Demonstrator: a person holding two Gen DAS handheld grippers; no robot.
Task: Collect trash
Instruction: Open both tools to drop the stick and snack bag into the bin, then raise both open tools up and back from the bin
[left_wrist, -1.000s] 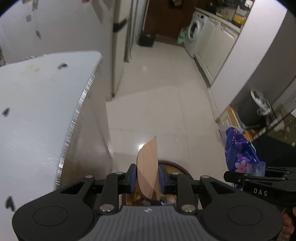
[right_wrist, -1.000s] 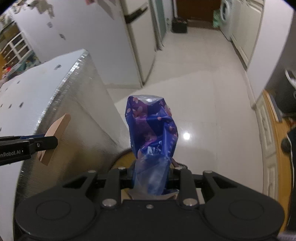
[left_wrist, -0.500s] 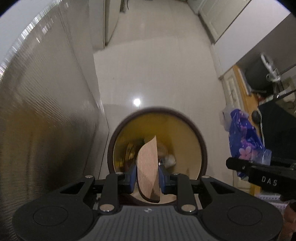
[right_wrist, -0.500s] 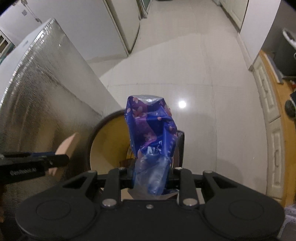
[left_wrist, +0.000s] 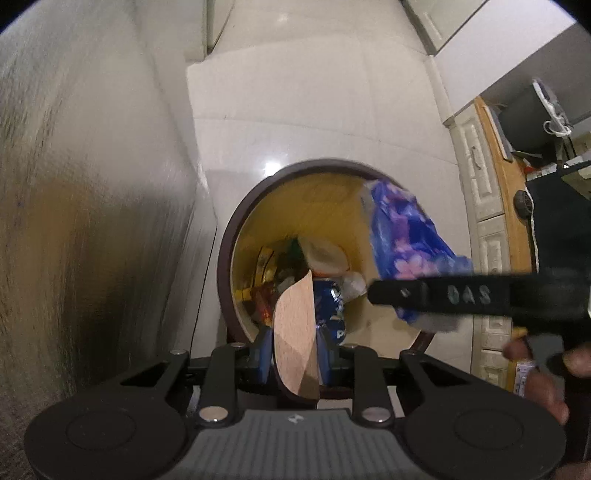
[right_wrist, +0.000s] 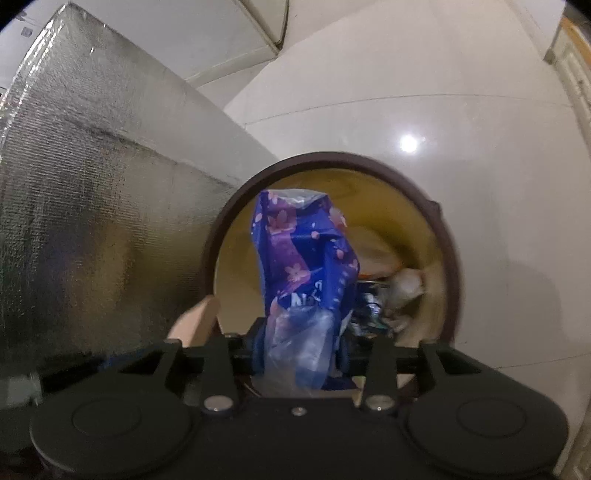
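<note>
A round trash bin (left_wrist: 236, 236) with a dark brown rim and yellow inside stands on the floor; it also shows in the right wrist view (right_wrist: 448, 254). Several pieces of trash lie at its bottom. My left gripper (left_wrist: 293, 350) is shut on a flat tan cardboard piece (left_wrist: 295, 339), held over the bin's near rim. My right gripper (right_wrist: 301, 350) is shut on a crumpled blue-purple flowered plastic wrapper (right_wrist: 306, 266), held over the bin's mouth. The wrapper (left_wrist: 402, 240) and the right gripper's finger show in the left wrist view. The cardboard piece (right_wrist: 195, 321) shows at the left in the right wrist view.
A tall silver textured cabinet side (left_wrist: 74, 184) stands close to the left of the bin, also in the right wrist view (right_wrist: 92, 203). The glossy white tile floor (left_wrist: 314, 110) lies beyond. White drawers and a wooden edge (left_wrist: 487, 221) are on the right.
Both grippers have tilted down and moved in over the bin. The right gripper with the wrapper has come left, over the bin's mouth. Both grips stay shut.
</note>
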